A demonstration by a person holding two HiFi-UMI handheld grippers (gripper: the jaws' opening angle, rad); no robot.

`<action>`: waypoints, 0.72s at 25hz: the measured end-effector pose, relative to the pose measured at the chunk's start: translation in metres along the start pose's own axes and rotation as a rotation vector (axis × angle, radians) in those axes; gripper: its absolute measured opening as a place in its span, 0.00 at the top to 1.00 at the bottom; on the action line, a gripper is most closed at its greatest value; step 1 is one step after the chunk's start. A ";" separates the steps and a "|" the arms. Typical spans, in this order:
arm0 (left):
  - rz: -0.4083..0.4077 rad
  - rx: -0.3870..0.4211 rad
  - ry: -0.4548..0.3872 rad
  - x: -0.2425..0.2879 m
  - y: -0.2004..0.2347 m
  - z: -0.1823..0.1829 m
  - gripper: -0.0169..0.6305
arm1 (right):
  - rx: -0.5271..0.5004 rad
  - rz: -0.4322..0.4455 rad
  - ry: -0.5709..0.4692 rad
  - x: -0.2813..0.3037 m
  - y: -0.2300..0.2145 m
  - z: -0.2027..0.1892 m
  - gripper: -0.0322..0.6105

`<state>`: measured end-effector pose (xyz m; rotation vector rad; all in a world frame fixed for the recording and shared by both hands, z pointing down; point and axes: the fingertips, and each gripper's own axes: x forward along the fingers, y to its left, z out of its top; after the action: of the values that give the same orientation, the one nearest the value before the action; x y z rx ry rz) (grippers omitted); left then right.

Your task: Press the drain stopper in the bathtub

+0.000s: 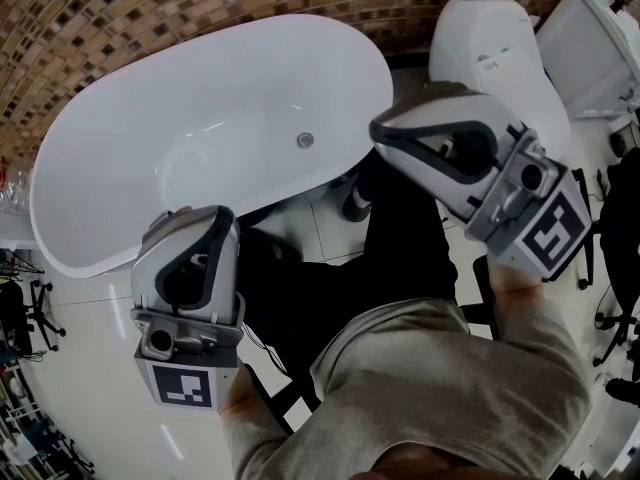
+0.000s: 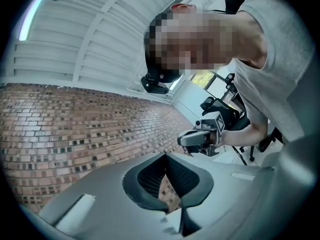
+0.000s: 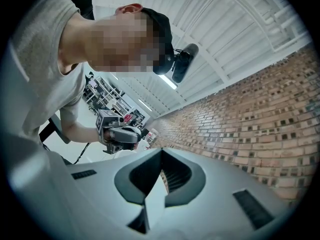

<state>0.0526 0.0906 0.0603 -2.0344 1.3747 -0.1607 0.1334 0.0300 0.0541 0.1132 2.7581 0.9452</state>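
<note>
The white oval bathtub (image 1: 120, 128) lies ahead in the head view, with the round metal drain stopper (image 1: 305, 139) on its floor, right of centre. My left gripper (image 1: 193, 214) is held over the tub's near rim, jaws shut and empty. My right gripper (image 1: 380, 128) hovers off the tub's right end, well above the stopper, also shut and empty. Both point upward: the left gripper (image 2: 166, 154) and the right gripper (image 3: 161, 151) face brick wall and ceiling, so their views miss the tub. Each view catches the other gripper: the right one (image 2: 202, 136), the left one (image 3: 117, 133).
A white toilet (image 1: 490, 48) stands right of the tub and a white cabinet (image 1: 600, 38) at the far right. A brown mosaic brick wall (image 1: 150, 8) runs behind. Black stands (image 1: 20, 308) crowd the left edge, and black gear (image 1: 620, 238) the right.
</note>
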 end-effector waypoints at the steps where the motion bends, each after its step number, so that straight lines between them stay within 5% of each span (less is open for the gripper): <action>1: -0.001 -0.001 -0.003 0.000 -0.001 0.001 0.96 | 0.003 0.002 0.002 0.000 0.000 -0.001 0.95; 18: 0.001 -0.009 -0.006 -0.003 0.003 -0.001 0.96 | 0.001 0.048 0.023 0.011 0.015 -0.010 0.95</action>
<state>0.0483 0.0915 0.0598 -2.0401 1.3743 -0.1480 0.1205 0.0373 0.0687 0.1709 2.7892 0.9630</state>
